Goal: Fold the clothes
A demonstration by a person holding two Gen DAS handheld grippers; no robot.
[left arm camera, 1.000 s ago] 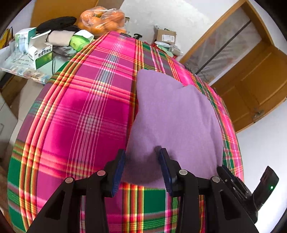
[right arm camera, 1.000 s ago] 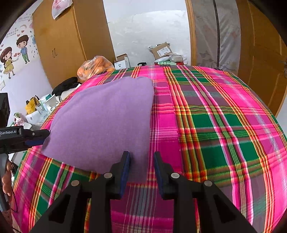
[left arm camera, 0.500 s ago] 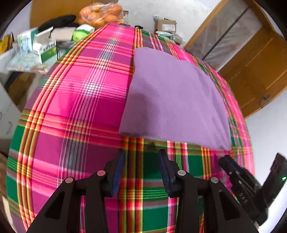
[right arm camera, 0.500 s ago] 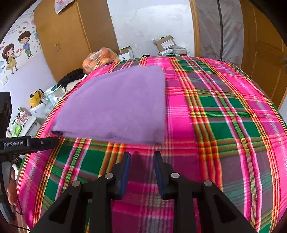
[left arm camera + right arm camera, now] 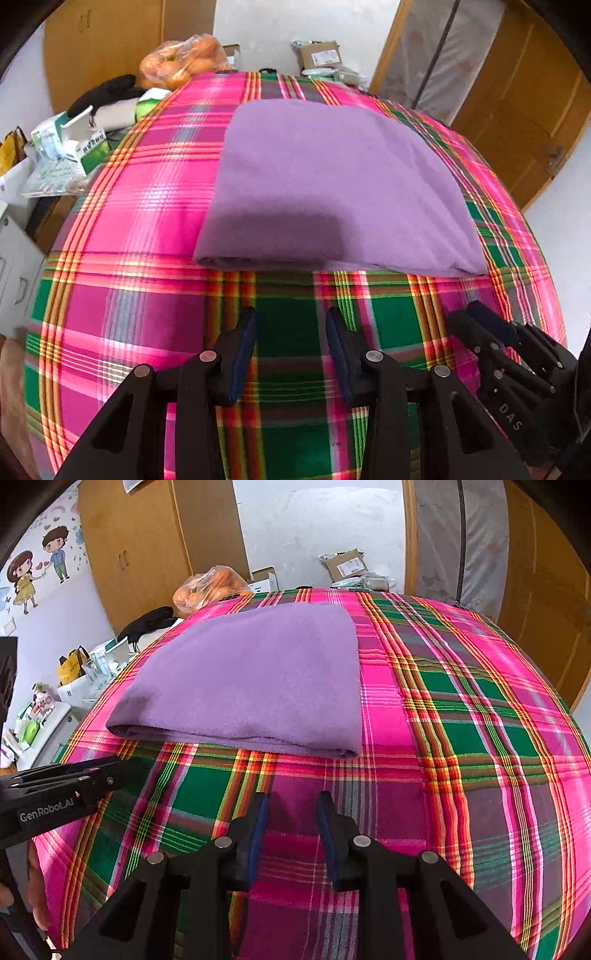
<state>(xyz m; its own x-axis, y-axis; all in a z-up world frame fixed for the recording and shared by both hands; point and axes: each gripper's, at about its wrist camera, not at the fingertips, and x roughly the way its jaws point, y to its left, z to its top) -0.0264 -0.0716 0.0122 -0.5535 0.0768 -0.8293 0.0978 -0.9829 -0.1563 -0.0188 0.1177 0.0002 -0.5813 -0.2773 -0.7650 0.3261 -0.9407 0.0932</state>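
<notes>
On the plaid bed (image 5: pixel 147 221) the purple garment (image 5: pixel 332 177) lies folded flat. Both the left hand-held gripper (image 5: pixel 291 350) and right hand-held gripper (image 5: pixel 291 834) hover short of it, parted, empty. This fold looks finished; another would need regrasping the near edge.

Right tongs (image 5: pixel 291 805) gape empty near folded purple cloth (image 5: pixel 255 679).

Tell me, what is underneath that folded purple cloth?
The purple cloth lies flat on a pink and green plaid blanket, which shows all around it. Whatever lies directly beneath the cloth, or between its folded layers, is covered.
</notes>
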